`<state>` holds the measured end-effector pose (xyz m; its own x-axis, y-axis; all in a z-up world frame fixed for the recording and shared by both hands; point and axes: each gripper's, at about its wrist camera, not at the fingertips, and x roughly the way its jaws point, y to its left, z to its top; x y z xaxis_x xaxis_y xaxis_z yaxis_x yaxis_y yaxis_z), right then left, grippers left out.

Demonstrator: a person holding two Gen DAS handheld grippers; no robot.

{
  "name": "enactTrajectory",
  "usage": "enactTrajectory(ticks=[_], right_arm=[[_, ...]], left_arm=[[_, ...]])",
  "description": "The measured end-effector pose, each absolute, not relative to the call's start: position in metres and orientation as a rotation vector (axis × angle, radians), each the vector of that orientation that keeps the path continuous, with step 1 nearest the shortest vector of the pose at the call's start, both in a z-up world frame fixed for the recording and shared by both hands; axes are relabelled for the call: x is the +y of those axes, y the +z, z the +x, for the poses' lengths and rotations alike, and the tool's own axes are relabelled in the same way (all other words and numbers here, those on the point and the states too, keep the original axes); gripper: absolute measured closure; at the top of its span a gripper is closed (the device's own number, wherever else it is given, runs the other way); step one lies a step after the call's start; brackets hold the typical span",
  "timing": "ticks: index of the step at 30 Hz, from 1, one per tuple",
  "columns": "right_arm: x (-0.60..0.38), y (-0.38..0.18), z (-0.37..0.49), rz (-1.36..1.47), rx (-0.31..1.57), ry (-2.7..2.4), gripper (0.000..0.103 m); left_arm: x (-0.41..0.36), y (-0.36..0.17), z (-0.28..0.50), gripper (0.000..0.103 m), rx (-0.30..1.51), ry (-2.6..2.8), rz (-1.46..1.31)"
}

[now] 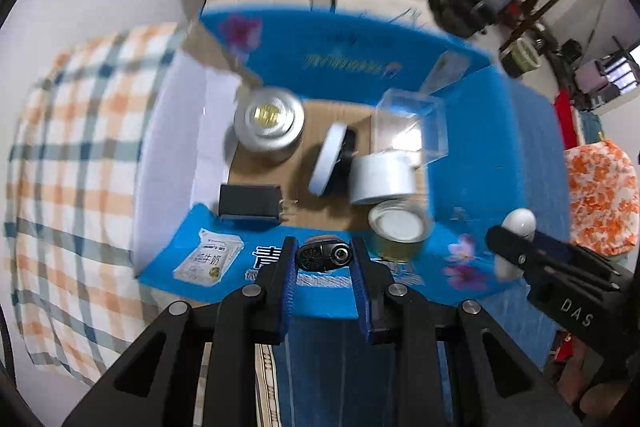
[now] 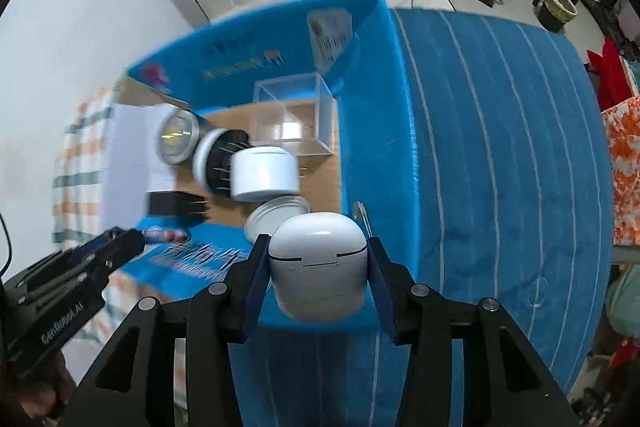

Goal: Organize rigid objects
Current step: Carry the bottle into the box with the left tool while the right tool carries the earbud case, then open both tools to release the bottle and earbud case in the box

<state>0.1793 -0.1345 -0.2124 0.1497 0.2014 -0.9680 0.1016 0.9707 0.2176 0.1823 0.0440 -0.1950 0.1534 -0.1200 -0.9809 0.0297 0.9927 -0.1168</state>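
My left gripper (image 1: 324, 259) pinches black gadget (image 1: 325, 257); gadget unseen from right. My right gripper (image 2: 318, 263) pinches white case (image 2: 318, 263) above box (image 2: 372, 75).

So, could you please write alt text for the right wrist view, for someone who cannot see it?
The right gripper holds a white earbud case above the near edge of an open blue cardboard box. Inside the box lie a white jar, a clear plastic cube, a black block and round tins. The left gripper is at lower left.
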Motion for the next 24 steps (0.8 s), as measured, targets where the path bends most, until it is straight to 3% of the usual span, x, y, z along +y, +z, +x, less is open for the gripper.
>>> enactTrajectory(ticks=[8,24], right_arm=[[-0.120,-0.263,0.199,0.200,1.489,0.016,0.054],[-0.092,-0.277,0.218,0.091,1.494,0.034,0.053]], left_arm=[[0.046,-0.249,0.188,0.080,1.499,-0.096,-0.070],[0.033,-0.266,0.204,0.080,1.504,-0.107,-0.010]])
